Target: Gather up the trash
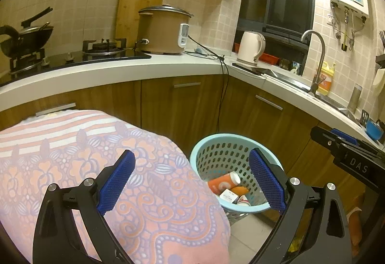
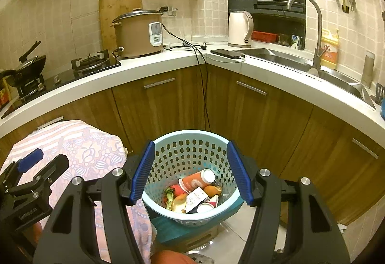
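Blue-green basket (image 2: 190,191) with the trash sits on the floor dead ahead and below your right gripper (image 2: 190,172), framed between its spread, empty jaws; your left gripper (image 1: 192,182), also spread and empty, is offset over the patterned cloth (image 1: 96,167).
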The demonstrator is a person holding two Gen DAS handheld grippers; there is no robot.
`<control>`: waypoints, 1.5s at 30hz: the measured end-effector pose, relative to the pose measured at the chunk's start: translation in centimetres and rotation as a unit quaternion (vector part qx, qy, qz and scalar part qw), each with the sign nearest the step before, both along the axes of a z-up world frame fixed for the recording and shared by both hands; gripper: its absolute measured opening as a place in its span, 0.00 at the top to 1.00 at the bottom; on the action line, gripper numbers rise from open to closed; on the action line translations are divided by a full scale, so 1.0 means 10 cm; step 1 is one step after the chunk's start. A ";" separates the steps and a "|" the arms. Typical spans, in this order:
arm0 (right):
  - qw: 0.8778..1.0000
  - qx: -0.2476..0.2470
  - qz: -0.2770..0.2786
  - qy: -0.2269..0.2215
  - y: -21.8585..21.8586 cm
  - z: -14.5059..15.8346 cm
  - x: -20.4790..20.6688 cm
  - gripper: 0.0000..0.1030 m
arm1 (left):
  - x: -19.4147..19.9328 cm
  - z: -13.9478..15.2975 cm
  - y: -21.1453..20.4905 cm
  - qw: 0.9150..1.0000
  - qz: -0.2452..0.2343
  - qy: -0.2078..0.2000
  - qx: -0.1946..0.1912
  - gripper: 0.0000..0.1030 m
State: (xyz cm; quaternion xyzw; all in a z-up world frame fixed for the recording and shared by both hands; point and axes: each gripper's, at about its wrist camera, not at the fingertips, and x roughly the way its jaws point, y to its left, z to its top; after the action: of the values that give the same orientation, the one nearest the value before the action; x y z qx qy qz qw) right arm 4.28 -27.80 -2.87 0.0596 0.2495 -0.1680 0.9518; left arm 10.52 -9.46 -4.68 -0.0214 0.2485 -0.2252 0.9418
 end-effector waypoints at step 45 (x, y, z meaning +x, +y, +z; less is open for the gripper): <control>1.000 0.009 0.008 0.010 0.01 -0.06 0.01 0.43 | 0.04 -0.02 0.02 1.000 0.005 0.004 0.008 0.09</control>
State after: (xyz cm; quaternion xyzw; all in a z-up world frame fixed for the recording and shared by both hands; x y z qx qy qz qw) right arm 4.40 -27.71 -3.46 0.0648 0.2613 -0.1584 0.9500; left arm 10.92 -9.27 -4.93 -0.0162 0.2541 -0.2188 0.9420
